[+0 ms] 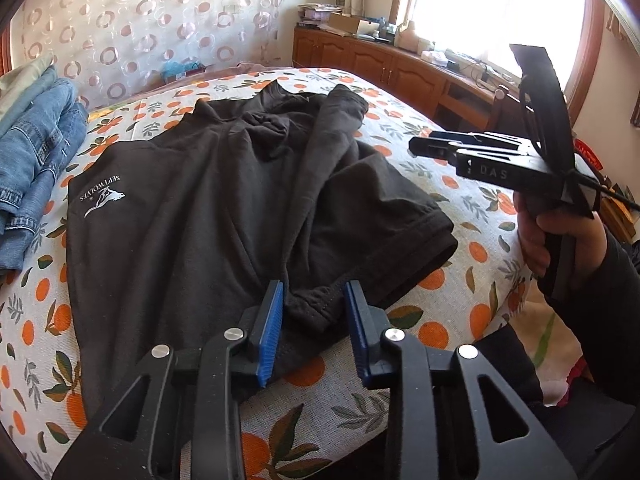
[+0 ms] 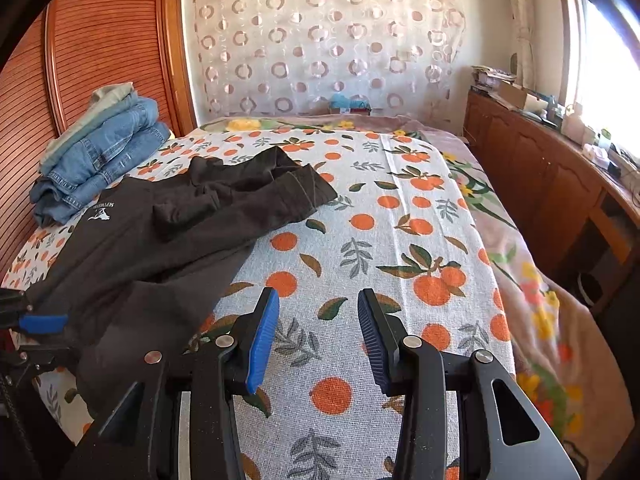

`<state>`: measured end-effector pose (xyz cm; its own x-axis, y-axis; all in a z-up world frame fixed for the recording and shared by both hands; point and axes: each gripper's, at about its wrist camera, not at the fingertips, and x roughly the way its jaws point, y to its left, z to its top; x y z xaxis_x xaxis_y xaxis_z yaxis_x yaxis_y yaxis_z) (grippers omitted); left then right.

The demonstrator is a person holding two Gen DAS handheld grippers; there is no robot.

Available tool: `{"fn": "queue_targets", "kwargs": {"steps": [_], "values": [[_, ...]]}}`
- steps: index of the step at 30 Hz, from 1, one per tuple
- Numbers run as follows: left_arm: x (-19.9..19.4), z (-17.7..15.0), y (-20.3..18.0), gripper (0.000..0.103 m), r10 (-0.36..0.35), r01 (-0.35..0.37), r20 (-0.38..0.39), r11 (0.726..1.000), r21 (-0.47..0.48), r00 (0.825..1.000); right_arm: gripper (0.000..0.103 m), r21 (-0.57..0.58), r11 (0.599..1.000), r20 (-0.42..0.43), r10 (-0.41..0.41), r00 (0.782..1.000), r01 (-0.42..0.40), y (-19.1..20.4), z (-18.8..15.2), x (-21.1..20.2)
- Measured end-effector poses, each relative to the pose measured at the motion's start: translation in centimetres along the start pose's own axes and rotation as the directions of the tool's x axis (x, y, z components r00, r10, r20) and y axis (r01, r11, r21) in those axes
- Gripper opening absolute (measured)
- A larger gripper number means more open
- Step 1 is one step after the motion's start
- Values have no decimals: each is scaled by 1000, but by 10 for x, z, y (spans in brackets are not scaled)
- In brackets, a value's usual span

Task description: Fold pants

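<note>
Black pants [image 1: 208,200] with a white logo lie loosely folded on the orange-print bedsheet [image 1: 460,208]. My left gripper [image 1: 316,312] is open, its blue pads either side of a bunched edge of the pants near the front of the bed. My right gripper [image 2: 318,336] is open and empty above bare sheet [image 2: 360,240], to the right of the pants [image 2: 160,240]. It also shows in the left wrist view [image 1: 432,148], held in a hand at the right. One blue pad of the left gripper [image 2: 42,322] shows at the left edge of the right wrist view.
A stack of folded jeans [image 2: 100,152] lies at the bed's far left, next to a wooden headboard [image 2: 80,40]. A wooden cabinet [image 2: 540,168] with clutter runs along the right under a window. A patterned curtain [image 2: 328,48] hangs behind the bed.
</note>
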<state>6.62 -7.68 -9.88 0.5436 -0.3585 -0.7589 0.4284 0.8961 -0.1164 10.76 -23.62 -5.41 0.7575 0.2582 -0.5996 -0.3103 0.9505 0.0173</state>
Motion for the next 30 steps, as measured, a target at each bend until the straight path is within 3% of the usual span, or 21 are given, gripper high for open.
{"fn": "queue_targets", "kwargs": {"steps": [2, 4, 10, 17, 30], "values": [[0, -1, -1, 26, 0, 0, 1, 1000, 10, 1000, 42, 3, 1000, 0, -2, 1000, 2, 0, 0, 0], [0, 0, -3, 15, 7, -7, 9, 1000, 22, 1000, 42, 4, 1000, -1, -3, 1000, 3, 0, 0, 0], [-38, 14, 8, 12, -5, 4, 112, 1000, 2, 994, 42, 8, 1000, -9, -1, 1000, 1, -2, 1, 2], [-94, 19, 44, 12, 57, -47, 212, 998, -49, 976, 42, 12, 1000, -24, -5, 1000, 5, -2, 1, 4], [-90, -40, 93, 12, 135, -112, 127, 978, -176, 983, 42, 16, 1000, -28, -16, 999, 16, -3, 1, 4]]}}
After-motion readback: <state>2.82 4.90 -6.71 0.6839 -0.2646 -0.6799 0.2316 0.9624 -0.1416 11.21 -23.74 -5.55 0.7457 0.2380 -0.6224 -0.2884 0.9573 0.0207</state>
